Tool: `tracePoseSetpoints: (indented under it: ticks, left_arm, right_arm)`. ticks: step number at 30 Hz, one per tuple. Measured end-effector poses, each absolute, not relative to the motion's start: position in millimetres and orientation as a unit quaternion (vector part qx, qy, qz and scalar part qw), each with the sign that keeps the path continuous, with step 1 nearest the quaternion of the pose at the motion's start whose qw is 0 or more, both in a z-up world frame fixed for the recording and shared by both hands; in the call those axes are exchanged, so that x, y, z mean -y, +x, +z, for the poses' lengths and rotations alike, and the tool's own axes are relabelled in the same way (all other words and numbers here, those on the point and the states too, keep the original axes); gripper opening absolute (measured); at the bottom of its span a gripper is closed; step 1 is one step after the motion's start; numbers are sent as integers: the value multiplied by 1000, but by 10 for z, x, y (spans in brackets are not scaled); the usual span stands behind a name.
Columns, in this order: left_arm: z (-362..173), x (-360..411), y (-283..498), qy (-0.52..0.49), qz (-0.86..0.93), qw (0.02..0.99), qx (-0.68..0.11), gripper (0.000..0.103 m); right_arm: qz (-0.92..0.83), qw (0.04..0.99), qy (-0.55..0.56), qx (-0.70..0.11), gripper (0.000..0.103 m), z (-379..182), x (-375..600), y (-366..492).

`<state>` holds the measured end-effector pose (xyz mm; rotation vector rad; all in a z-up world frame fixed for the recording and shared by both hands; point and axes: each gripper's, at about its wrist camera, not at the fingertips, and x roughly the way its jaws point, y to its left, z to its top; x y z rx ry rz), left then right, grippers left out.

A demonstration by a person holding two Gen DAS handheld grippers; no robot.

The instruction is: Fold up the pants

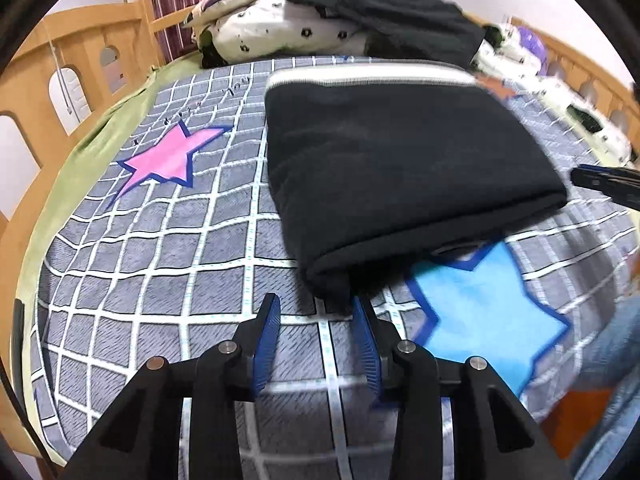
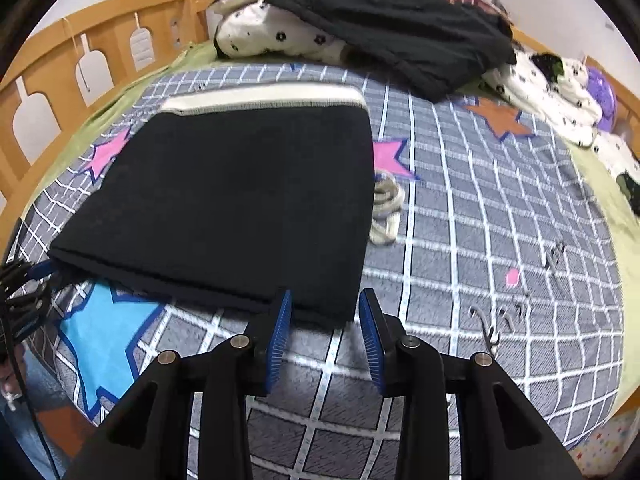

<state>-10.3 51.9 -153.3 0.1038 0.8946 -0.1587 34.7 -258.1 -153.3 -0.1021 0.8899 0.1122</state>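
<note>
The black pants point(image 1: 400, 168) lie folded into a thick rectangle on the grey checked bedspread point(image 1: 140, 264), with a pale striped waistband point(image 1: 360, 74) at the far end. My left gripper point(image 1: 316, 304) is open and empty, just in front of the near left corner of the pants. In the right wrist view the pants point(image 2: 240, 200) fill the middle left, and my right gripper point(image 2: 325, 300) is open and empty at their near right corner. The right gripper's tip also shows at the right edge of the left wrist view point(image 1: 600, 180).
A pile of black clothing point(image 2: 392, 20) and white flowered bedding point(image 2: 272, 36) lies at the far end of the bed. A pale drawstring cord point(image 2: 386, 208) lies beside the pants on the right. A wooden bed rail point(image 1: 60, 68) runs along the left side.
</note>
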Motion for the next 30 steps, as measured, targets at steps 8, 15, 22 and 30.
tracePoseSetpoints:
  ticks: [8,15,22,30]
  left_arm:
    - [-1092,-512,282,10,-88,916,-391,36]
    - [-1628,-256,513,8,-87,892,-444,36]
    - [-1343,-269,635,-5,-99,897,-430,44]
    - [-1032,-263,1472,20,-43,915,-400,55]
  right_arm:
    - [54,915,-81,-392,36,-1377,2514,637]
    - [62,887,-41,-456,36,-1811,2578,906]
    - [86,884,-24,-460,36,-1640,2681,881]
    - [71,913,-59,-396,45,-1187,2442,1457]
